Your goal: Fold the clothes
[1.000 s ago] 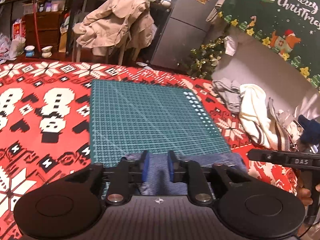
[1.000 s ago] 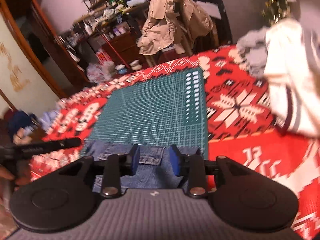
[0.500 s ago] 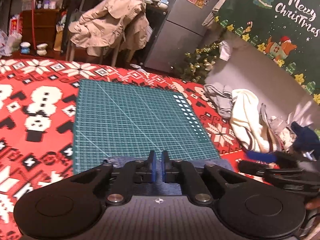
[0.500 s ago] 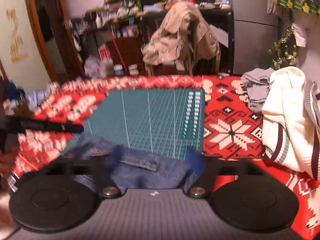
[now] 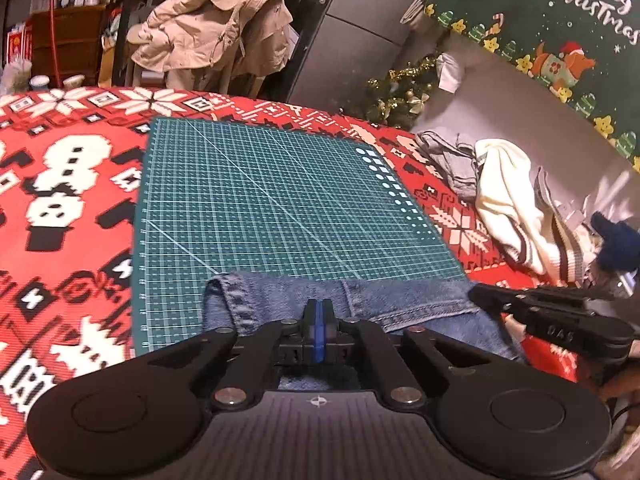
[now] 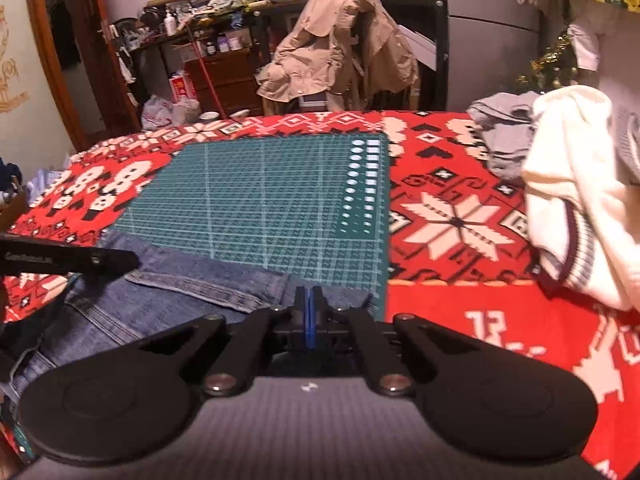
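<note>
Blue jeans [image 5: 280,292] lie across the near edge of the green cutting mat [image 5: 272,200]. My left gripper [image 5: 317,312] is shut, its blue pads pressed together on the denim at the near edge. In the right wrist view the jeans [image 6: 180,280] spread to the left, and my right gripper [image 6: 308,304] is likewise shut on the denim near the mat's [image 6: 272,192] right corner. Each gripper shows in the other's view: the right gripper [image 5: 552,316] beside the jeans' right end, the left gripper [image 6: 68,258] over their left part.
The mat lies on a red patterned blanket [image 5: 72,200]. To the right is a pile with a white sweater [image 5: 508,200] and a grey garment [image 5: 452,156]. Behind the bed stands a chair draped with a beige coat [image 6: 340,52], with cluttered shelves [image 6: 208,40] alongside.
Both grippers went from open to shut over the near edge of the jeans. More denim now shows on the mat in front of the fingers.
</note>
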Demonstrator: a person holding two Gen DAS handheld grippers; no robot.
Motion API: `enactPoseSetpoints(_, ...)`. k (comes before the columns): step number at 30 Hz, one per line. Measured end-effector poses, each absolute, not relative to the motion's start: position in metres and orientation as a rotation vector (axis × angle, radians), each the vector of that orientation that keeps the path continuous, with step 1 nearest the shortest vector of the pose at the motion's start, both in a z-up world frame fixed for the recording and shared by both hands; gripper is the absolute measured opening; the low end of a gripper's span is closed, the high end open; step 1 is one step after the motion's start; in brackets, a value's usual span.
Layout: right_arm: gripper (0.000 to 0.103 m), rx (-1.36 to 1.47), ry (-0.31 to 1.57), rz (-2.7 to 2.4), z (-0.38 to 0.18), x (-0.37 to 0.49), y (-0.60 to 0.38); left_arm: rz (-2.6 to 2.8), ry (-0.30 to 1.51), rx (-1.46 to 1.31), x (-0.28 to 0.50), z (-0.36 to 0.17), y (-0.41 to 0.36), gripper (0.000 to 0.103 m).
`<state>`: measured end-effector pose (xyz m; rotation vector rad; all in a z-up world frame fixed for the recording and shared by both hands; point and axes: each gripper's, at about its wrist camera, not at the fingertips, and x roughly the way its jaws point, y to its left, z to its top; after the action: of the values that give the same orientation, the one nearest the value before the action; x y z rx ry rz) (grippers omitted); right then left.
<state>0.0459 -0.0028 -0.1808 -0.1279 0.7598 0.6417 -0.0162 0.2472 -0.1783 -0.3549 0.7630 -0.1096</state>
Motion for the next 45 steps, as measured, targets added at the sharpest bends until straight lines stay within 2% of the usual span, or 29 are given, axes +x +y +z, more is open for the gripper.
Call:
enactPoseSetpoints(5, 0.002, -0.086, 0.808, 0.567, -0.186, 0.053, -0.026, -0.063, 0.743, -0.383, -0.024, -0.172, 0.254, 0.003)
enactPoseSetpoints(10, 0.002, -0.057, 0.744, 0.587, -0.165, 0.046, -0.029, -0.05, 0.715, -0.401, -0.022, -0.161, 0.261, 0.0)
enactPoseSetpoints(15, 0.006, -0.026, 0.724, 0.728, -0.149, 0.045, 0.008, -0.155, 0.74, -0.402, -0.002, -0.163, 0.249, 0.0)
enactPoseSetpoints(20, 0.006, -0.078, 0.777, 0.802, -0.167, 0.042, 0.065, -0.125, 0.782, -0.375, 0.012, -0.18, 0.246, 0.003)
enactPoseSetpoints(22, 0.002, -0.105, 0.759, 0.798, -0.178, 0.041, 0.07, -0.129, 0.778, -0.408, 0.01, -0.183, 0.253, 0.003)
enactPoseSetpoints(40, 0.0, -0.004, 0.815, 0.615, -0.183, 0.046, -0.025, -0.057, 0.734, -0.501, -0.014, -0.176, 0.275, 0.002)
enactPoseSetpoints(45, 0.005, 0.083, 0.788, 0.623, -0.167, 0.037, -0.055, -0.152, 0.722, -0.561, -0.03, -0.156, 0.267, 0.0)
